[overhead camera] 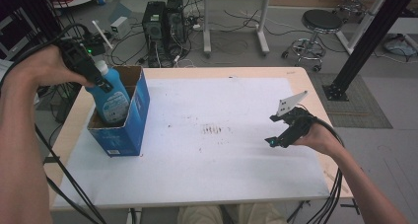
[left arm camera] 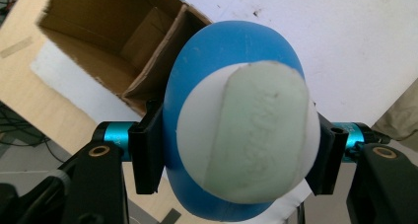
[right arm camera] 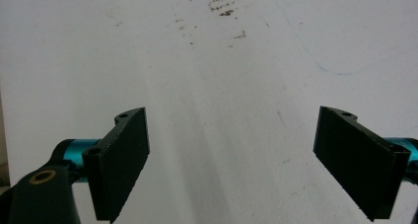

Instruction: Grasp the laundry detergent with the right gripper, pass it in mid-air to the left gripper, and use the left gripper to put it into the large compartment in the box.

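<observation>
High view: left gripper [overhead camera: 101, 81] clamped on blue bottle [overhead camera: 113, 98], long axis near upright, cap end tilted up-left, lower part down inside open blue box [overhead camera: 129, 130] at table's [overhead camera: 236, 184] left edge; white sheet [overhead camera: 222, 155] bare to the right. Right gripper [overhead camera: 281, 135] low near right edge, well apart. Left gripper view: jaws pinch smooth rounded plastic bottle [left arm camera: 197, 61], pale cap [left arm camera: 251, 135] toward lens; cardboard interior [left arm camera: 108, 31] beyond. Right gripper view: jaws spread wide, nothing between, over speckled sheet [right arm camera: 222, 61].
</observation>
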A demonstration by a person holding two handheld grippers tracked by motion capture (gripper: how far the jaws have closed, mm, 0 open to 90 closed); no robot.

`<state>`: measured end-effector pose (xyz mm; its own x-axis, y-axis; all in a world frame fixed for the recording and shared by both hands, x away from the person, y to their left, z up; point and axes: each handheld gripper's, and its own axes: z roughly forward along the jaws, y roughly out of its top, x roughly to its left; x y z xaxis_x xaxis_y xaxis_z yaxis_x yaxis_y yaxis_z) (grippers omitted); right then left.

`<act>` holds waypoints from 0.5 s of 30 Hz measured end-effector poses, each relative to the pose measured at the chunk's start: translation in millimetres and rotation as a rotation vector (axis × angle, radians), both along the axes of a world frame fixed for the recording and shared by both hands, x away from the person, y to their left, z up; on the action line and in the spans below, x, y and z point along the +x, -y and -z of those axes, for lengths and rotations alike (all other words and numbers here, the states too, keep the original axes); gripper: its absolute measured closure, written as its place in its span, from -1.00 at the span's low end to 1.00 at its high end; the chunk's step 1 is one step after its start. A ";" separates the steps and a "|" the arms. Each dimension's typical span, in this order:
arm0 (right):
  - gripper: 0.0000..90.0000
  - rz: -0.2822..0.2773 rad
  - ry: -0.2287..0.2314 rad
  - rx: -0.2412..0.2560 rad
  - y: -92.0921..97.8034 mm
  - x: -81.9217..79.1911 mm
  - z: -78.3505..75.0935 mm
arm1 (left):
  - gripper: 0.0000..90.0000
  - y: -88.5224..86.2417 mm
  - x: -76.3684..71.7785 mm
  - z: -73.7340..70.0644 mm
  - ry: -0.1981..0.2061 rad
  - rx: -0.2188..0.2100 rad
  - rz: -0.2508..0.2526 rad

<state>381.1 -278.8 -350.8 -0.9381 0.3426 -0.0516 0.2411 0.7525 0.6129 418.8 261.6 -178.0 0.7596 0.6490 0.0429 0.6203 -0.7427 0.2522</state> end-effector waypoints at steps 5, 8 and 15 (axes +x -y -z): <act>-0.71 -0.003 0.001 -0.004 -1.6 -0.2 2.8 | -0.16 -0.9 1.5 21.2 -0.020 0.006 0.015; -0.71 0.001 -0.004 -0.006 -2.3 -0.8 4.1 | -0.16 -1.7 2.7 32.8 -0.032 0.012 0.026; -0.71 -0.002 -0.009 -0.020 -4.4 -1.7 7.4 | -0.16 -0.4 5.9 57.3 -0.040 0.033 0.071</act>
